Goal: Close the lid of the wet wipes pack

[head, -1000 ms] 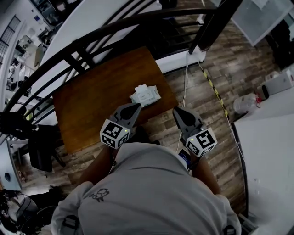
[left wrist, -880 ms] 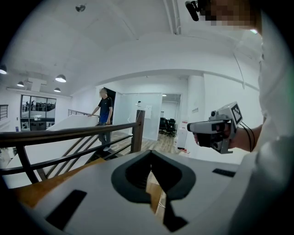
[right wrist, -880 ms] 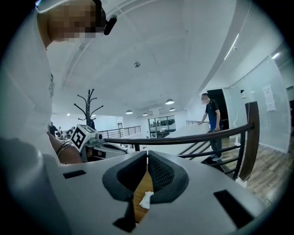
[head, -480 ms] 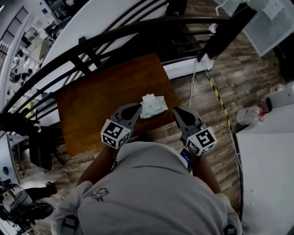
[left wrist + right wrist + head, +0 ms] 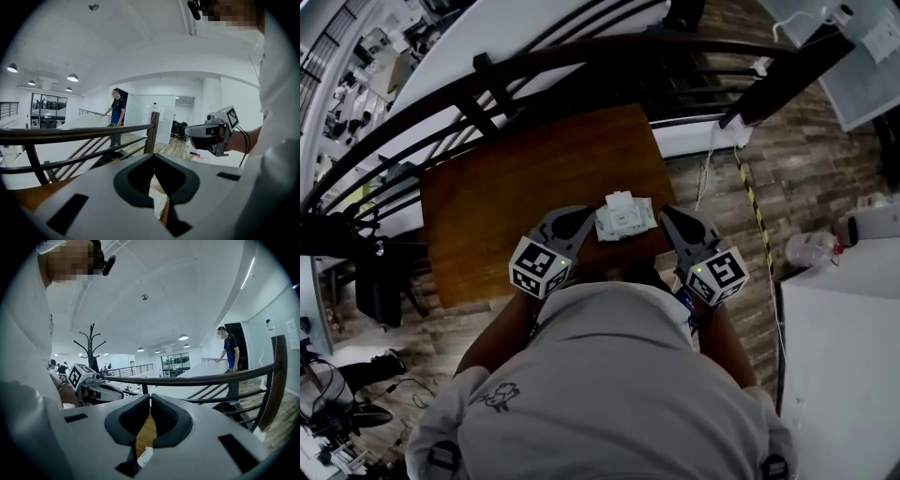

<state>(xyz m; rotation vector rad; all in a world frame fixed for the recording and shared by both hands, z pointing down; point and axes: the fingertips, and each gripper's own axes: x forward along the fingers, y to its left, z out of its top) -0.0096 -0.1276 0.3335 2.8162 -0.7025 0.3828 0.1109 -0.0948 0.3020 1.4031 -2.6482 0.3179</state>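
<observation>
The white wet wipes pack (image 5: pixel 625 217) lies near the front edge of a brown wooden table (image 5: pixel 506 206). The pack is too small in the head view to tell how its lid stands. My left gripper (image 5: pixel 579 218) is just left of the pack and my right gripper (image 5: pixel 668 215) just right of it, both pointing away from me. Neither touches the pack. Both are shut with nothing between the pads. The left gripper view shows the left gripper (image 5: pixel 153 157) closed, with the pack (image 5: pixel 158 202) below its tips. In the right gripper view the right gripper (image 5: pixel 150 397) is closed above the wood, with a white corner of the pack (image 5: pixel 144 457) beneath.
A dark curved railing (image 5: pixel 581 66) runs behind and left of the table. To the right is plank floor with a white cable (image 5: pixel 708 178) and striped tape (image 5: pixel 755 211), then a white counter (image 5: pixel 839 366). A person (image 5: pixel 230 363) stands far off by the rail.
Both grippers have come forward over the table's front edge. The pack, which lay ahead of them, now sits between their tips. Both have stayed shut.
</observation>
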